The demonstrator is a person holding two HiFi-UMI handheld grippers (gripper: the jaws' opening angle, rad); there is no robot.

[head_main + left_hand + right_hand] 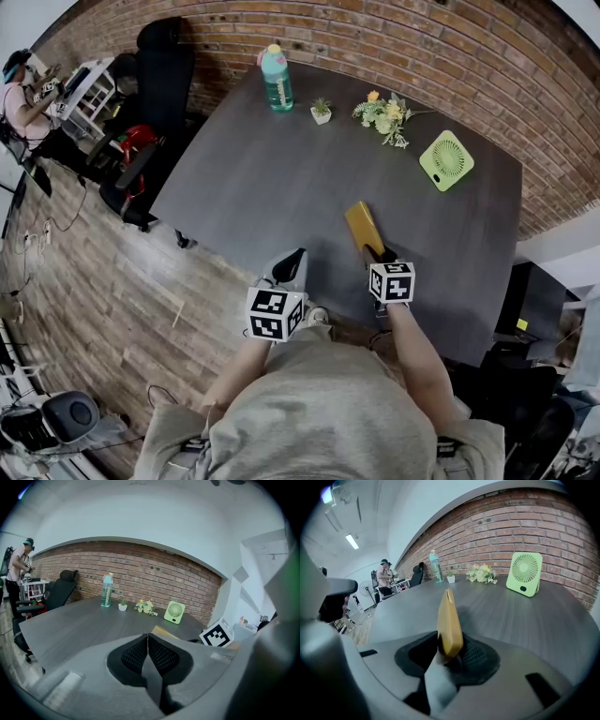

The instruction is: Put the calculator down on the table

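Calculator: the yellow calculator [364, 228] lies low over the dark table [281, 178], right of centre in the head view. Its near end is tucked into the right gripper [379, 253]. From where I stand I can't tell whether its far end is touching the wood.
Right gripper: in the right gripper view the jaws stand partly apart around the calculator's near end. The slab stands on its thin edge and leans on the right-hand pad, with a dark gap on its left side. To my eye the pads are no longer pinching it.
Left gripper: the left gripper [291, 265] hangs at the table's near edge, lower centre of the head view. Its jaws are closed together with nothing between them.
Step in hand: I'd say this is the release, the last part of setting the calculator down.
Doing it well: let the calculator settle flat before going any further. Then spread the jaws enough to clear both faces and draw the gripper straight back toward the bottom of the frame. Don't lift, so the pad can't drag the near end up.
Risk: standing on edge, it could tip over with a slap or skid on the smooth top.
Neighbours: the green fan [446, 160], flowers [384, 114], small plant pot [321, 111] and bottle [276, 79] sit well apart along the upper part of the frame, so there is plenty of room.
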